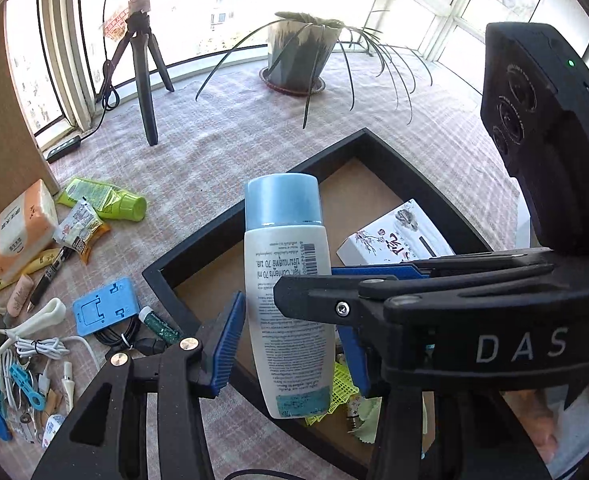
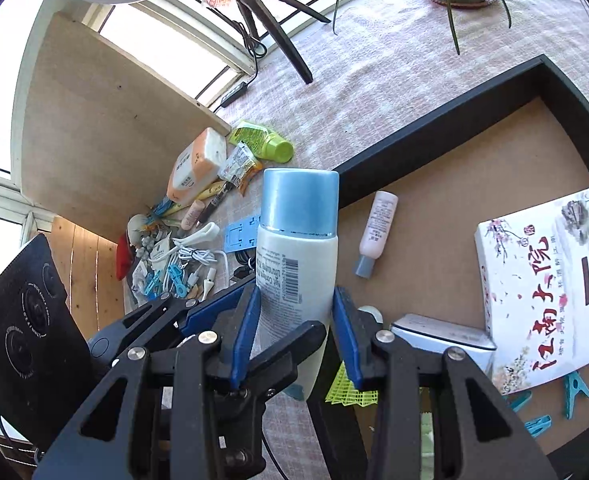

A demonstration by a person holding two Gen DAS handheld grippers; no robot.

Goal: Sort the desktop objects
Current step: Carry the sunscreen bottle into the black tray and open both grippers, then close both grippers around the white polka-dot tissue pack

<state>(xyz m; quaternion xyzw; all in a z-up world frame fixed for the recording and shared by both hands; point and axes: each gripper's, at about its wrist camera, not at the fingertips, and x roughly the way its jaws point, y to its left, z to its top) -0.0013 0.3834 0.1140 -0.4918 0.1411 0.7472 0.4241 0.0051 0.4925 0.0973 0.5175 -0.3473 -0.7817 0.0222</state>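
- Blue-capped white bottle (image 2: 296, 264) is standing nearly upright, cap up, above the near-left edge of the black-rimmed tray (image 2: 434, 120); it is touching neither the cloth nor the tray floor.
- The right gripper (image 2: 296, 328) is clamping the bottle's lower body, a blue pad (image 2: 246, 328) pressing on each side.
- The left gripper (image 1: 290, 328) is closing on the same bottle from the other side: in the left wrist view one blue pad (image 1: 228, 344) is lying against the bottle's left face, while the opposite pad is mostly hiding behind the bottle (image 1: 286, 280) and the right gripper's black frame, so full contact there cannot be told.
- Inside the tray, a small pink bottle (image 2: 376, 232) with a grey cap is lying flat just beside the held bottle.
- Farther into the tray, a white box (image 2: 542, 280) printed with blossoms and red characters is lying flat.
- Near the tray's close edge, a yellow mesh piece (image 2: 348, 390) and teal clips (image 2: 574, 394) are resting.
- Left of the tray, on the checked tablecloth (image 2: 374, 60), loose items are lying in a heap: a blue plastic stand (image 1: 104, 310), a green tube (image 1: 106, 198), an orange-and-white packet (image 1: 22, 228), white cables (image 1: 42, 346) and blue pegs.
- Beyond the tray, a potted plant (image 1: 300, 52) is sitting by the window, with a black tripod (image 1: 144, 68) off to its left.
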